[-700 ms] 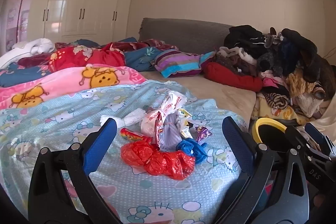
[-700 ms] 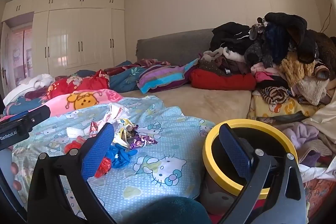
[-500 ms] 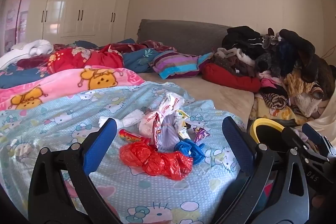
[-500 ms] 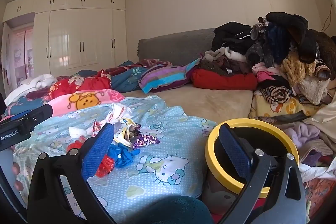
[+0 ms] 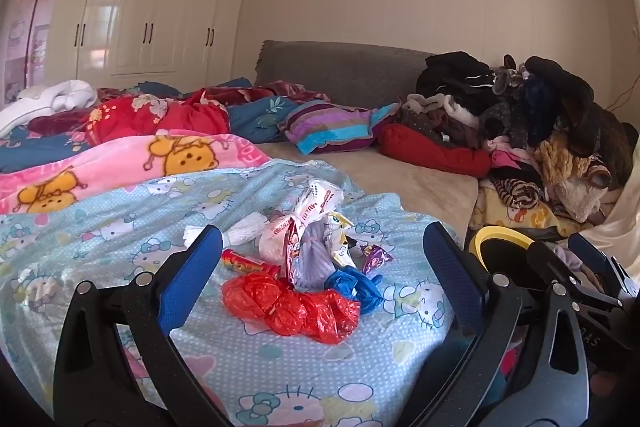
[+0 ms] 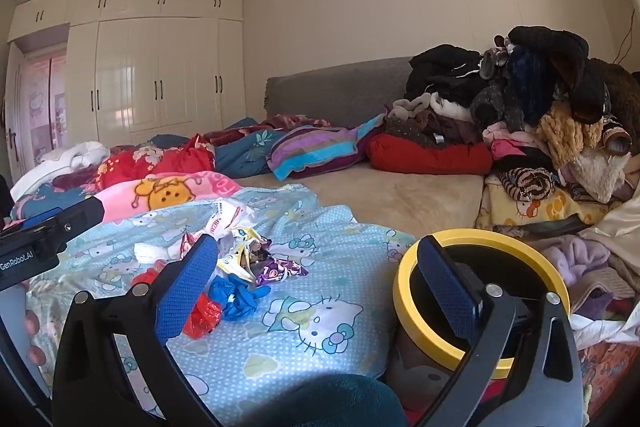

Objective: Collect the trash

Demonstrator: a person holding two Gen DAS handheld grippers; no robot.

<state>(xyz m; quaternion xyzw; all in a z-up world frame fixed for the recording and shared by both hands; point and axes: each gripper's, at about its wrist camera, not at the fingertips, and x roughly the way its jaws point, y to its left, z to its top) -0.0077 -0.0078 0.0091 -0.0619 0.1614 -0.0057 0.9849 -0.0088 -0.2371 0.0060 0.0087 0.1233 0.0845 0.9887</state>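
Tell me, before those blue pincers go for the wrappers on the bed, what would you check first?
1. Left gripper jaws wide apart, nothing between them: ok.
2. Right gripper jaws wide apart, nothing held: ok.
3. Red plastic bag nearest the left gripper, nothing lying on it: ok.
4. Yellow-rimmed bin upright, mouth open, beside the bed: ok.
5. Room left in the bin: cannot tell.
6. Trash heap all on the blue blanket: ok.
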